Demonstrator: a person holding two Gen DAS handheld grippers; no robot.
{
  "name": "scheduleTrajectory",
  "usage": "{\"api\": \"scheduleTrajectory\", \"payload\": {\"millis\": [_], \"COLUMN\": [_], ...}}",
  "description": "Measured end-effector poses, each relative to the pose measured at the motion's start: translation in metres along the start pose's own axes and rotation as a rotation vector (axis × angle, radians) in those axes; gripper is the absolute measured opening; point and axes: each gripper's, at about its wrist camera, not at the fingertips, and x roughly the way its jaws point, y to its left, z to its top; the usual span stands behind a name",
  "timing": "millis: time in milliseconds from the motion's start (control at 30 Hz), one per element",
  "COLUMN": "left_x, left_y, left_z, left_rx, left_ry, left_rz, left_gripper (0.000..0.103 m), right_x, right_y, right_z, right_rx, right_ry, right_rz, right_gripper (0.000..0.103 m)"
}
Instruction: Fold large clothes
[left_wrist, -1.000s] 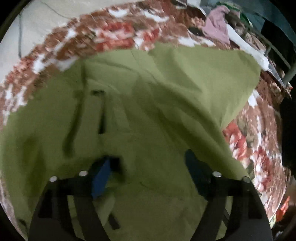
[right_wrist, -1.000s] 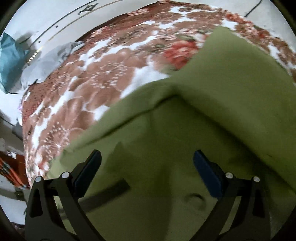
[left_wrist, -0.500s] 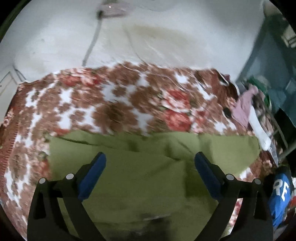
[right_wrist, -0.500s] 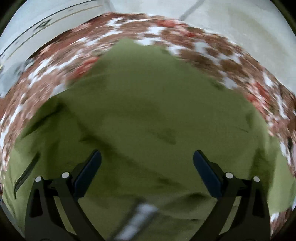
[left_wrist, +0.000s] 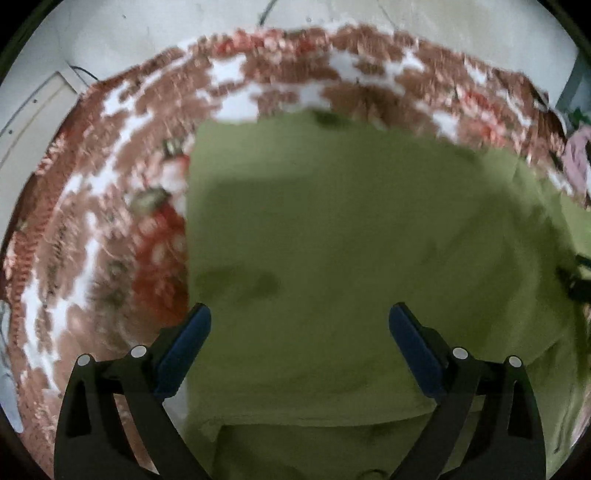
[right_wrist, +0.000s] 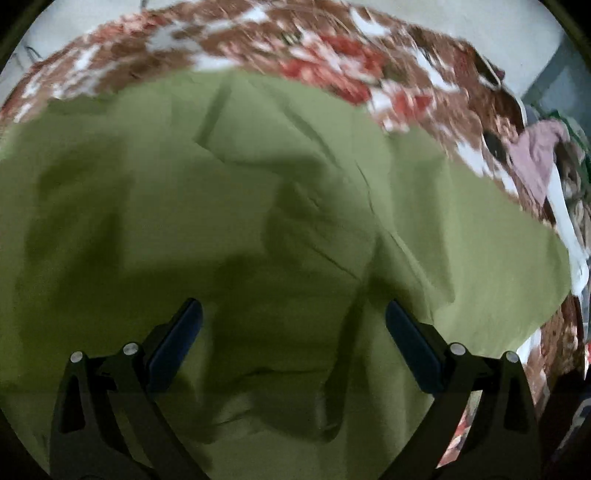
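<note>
big soft green cloth garment (left_wrist: 351, 240) on flowery red-brown bedspread (left_wrist: 110, 206); light, floppy; best pinched at garment's folded edge; left gripper (left_wrist: 299, 332) and right gripper (right_wrist: 293, 325) wide open, empty.

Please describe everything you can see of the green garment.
The green garment is plain olive cloth, looking like soft woven fabric. It lies spread on the floral bedspread, folded with a straight left edge and a layered near hem. The right wrist view shows creases and shadows. Neither open gripper holds it.
</note>
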Motion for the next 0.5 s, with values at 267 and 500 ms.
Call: {"api": "scheduleTrajectory", "payload": {"millis": [267, 500], "left_x": [0.049, 0.039], "left_y": [-0.003, -0.006], "left_z": [-0.026, -0.021], "left_rx": [0.039, 0.067], "left_ry": [0.069, 0.078], "left_rz": [-0.025, -0.012], "left_gripper": [0.095, 0.095], "right_x": [0.02, 0.011], "right_y": [-0.006, -0.015], "right_z": [-0.006, -0.01], "right_rx": [0.009, 0.047], "right_ry": [-0.012, 0.017], "right_rz": [0.025, 0.048], "right_gripper": [0.098, 0.098]}}
